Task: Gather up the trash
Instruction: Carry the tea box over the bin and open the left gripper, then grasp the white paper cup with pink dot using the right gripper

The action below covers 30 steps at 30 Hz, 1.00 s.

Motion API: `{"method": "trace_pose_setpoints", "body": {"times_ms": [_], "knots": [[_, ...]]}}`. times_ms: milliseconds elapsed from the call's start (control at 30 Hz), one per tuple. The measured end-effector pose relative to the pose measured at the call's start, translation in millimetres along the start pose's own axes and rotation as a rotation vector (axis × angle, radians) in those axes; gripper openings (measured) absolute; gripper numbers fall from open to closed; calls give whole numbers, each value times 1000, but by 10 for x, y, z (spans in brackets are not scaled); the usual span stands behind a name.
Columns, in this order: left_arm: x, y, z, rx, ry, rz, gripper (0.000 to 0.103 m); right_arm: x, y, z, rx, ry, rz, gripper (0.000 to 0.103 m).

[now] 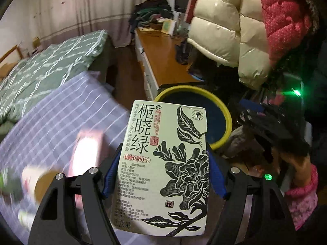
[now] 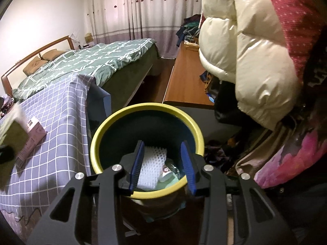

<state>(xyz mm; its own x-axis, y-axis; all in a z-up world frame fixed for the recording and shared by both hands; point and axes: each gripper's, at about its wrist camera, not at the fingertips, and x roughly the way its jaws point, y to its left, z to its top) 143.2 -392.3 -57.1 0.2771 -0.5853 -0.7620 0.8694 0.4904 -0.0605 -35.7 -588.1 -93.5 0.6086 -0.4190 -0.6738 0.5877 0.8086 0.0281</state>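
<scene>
My left gripper is shut on a pale green tea carton printed with black flowers and Chinese characters. Its blue pads press the carton's two sides. Behind the carton stands the yellow-rimmed dark bin, partly hidden by it. In the right wrist view my right gripper hangs open just above the bin, with nothing between its fingers. Inside the bin lie a white foam net and a small white cup.
A table with a purple-grey checked cloth stands left of the bin, with a pink box on it. Behind are a bed with a green duvet and a wooden desk. A cream puffy jacket hangs at the right. A gloved hand shows.
</scene>
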Motion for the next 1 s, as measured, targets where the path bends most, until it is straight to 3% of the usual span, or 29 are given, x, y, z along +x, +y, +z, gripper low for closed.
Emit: {"method": "trace_pose_setpoints", "body": {"times_ms": [200,367,500,633,700,767,1000], "knots": [[591,-185,439,-8,39,-39,73,-40,-191,5,4,-2,-20,54],[1006,-304,740,-11,51,-63,73,-111,-326,-17,22,-4,-32,56],[1089,-302,849,-36,26,-64,73,-120,-386,-42,39,2,-33,56],[756,-146,747,-63,-40,-35,74,-93,-352,-47,41,6,-21,56],[525,-9,635,-95,-74,-24,81,-70,-301,-43,41,5,-3,57],[268,124,489,-119,-105,10,82,-65,-233,-38,34,4,11,56],[-778,595,-251,-233,-218,142,90,-44,153,-6,-22,9,56,57]]}}
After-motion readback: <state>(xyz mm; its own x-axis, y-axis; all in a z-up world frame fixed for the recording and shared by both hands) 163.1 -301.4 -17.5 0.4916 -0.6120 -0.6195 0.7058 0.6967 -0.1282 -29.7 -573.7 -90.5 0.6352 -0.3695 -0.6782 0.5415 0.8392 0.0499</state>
